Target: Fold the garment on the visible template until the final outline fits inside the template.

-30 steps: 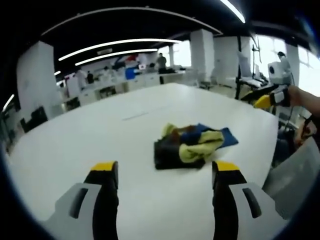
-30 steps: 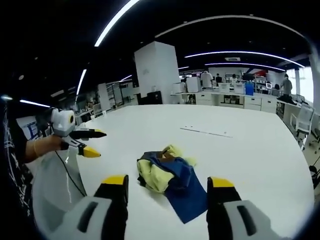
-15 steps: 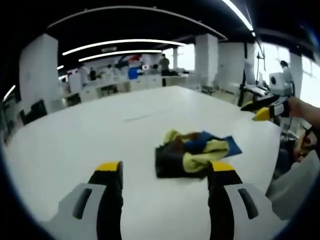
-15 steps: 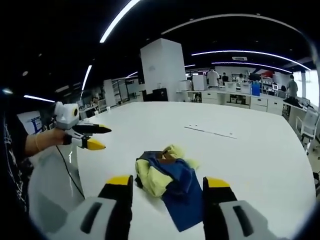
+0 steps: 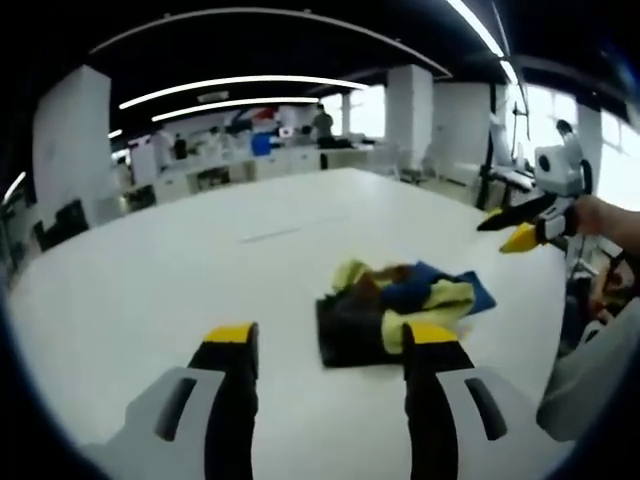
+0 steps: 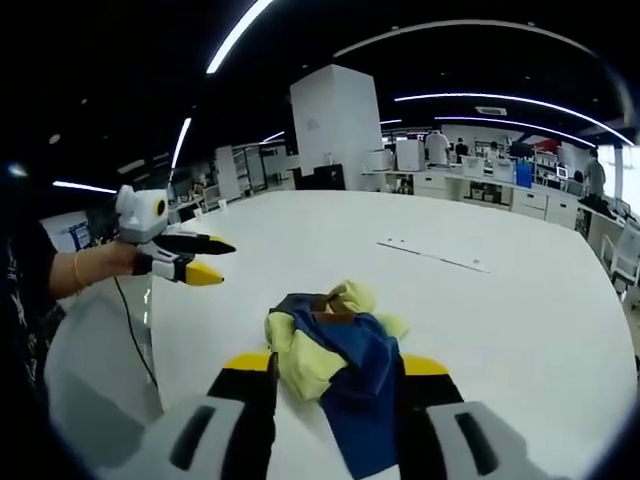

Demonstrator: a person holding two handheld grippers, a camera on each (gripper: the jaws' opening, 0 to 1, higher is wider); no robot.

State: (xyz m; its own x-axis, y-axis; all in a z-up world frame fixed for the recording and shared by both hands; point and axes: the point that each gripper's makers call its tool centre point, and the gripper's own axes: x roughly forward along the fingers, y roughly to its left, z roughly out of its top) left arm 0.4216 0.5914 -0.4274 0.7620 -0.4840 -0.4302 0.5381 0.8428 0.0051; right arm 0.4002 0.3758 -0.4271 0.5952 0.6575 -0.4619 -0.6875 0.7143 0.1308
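Crumpled soft garment [image 5: 395,308], yellow/blue/black, on smooth white table [image 5: 150,290]; both grippers' fingers wide, w/o load.

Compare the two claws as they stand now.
The left claw stands open short of the garment, while the right claw has the garment between its jaws. The left claw's gap shows bare table; the right claw's gap holds blue and yellow cloth. Both have black jaws with yellow tips.
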